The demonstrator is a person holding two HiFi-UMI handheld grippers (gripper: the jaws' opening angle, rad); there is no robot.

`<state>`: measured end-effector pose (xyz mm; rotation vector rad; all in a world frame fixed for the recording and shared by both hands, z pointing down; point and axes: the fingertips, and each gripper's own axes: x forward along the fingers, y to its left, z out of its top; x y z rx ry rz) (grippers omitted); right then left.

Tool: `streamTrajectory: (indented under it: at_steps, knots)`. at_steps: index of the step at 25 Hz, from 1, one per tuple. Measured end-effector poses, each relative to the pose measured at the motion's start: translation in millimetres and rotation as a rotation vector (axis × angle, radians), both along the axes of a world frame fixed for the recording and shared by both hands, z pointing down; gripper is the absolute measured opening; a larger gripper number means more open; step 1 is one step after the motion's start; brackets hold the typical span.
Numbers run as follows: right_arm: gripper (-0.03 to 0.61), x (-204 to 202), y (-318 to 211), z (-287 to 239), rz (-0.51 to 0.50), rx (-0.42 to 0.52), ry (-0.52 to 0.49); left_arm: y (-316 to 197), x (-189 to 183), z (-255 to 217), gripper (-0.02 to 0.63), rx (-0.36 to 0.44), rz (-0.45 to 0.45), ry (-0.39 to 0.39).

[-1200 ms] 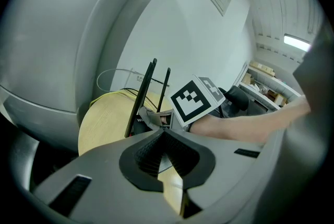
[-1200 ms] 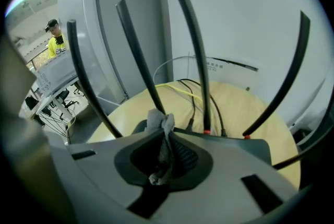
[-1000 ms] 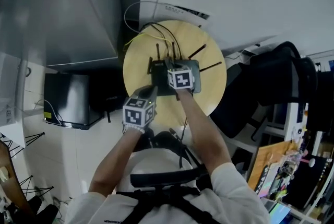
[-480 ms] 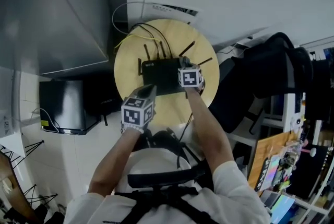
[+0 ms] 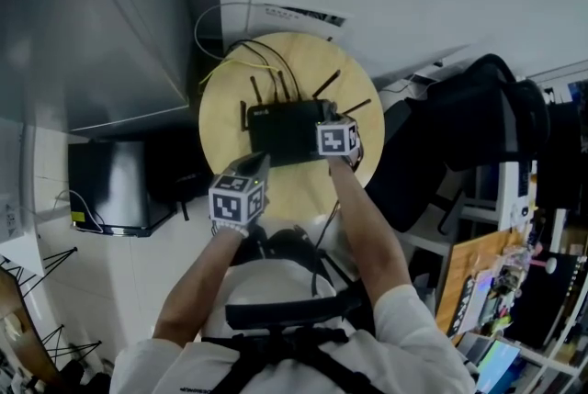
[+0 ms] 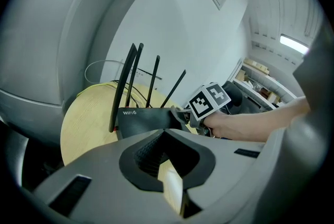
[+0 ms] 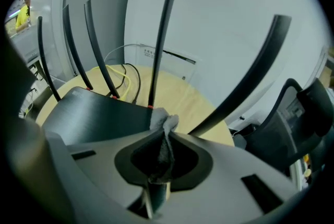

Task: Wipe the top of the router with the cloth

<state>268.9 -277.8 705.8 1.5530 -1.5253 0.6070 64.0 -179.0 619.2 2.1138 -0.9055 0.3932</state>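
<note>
A round wooden surface (image 5: 225, 107) lies under both claws, its near edge hidden by the person's arms. The black router (image 5: 280, 130), antennas raised, sits just ahead of the left claw (image 5: 253, 170) and directly beneath the right claw (image 5: 326, 128), which covers its right end. The left claw hangs short of the router, jaws drawn together on nothing. The right claw is clamped on a grey cloth (image 7: 164, 122), whose bunched tip meets the router's top. The head view hides the cloth under that claw.
</note>
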Motion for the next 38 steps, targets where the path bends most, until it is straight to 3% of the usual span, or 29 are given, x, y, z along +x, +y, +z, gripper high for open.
streamTrajectory:
  at_steps: [6,11,23,33,38]
  knots:
    - [0.038,-34.5,2.2,-2.2,-0.023,-0.006,-0.119,4.5,-14.3,8.0,-0.011,-0.019,-0.043,-0.009]
    - [0.038,-91.5,11.4,0.5,-0.106,-0.023,-0.210,7.3,-22.8,10.2,-0.011,-0.025,-0.074,-0.010]
    - [0.038,-181.8,31.8,1.5,-0.246,-0.055,-0.299,12.3,-36.5,10.9,-0.011,-0.027,-0.116,-0.020]
    - [0.038,-216.5,42.3,-2.2,-0.291,-0.058,-0.387,24.1,-44.6,13.1,-0.011,-0.038,-0.137,-0.025]
    - [0.038,-219.5,50.7,2.0,-0.266,-0.079,-0.429,25.3,-48.0,14.5,-0.011,-0.037,-0.142,-0.030]
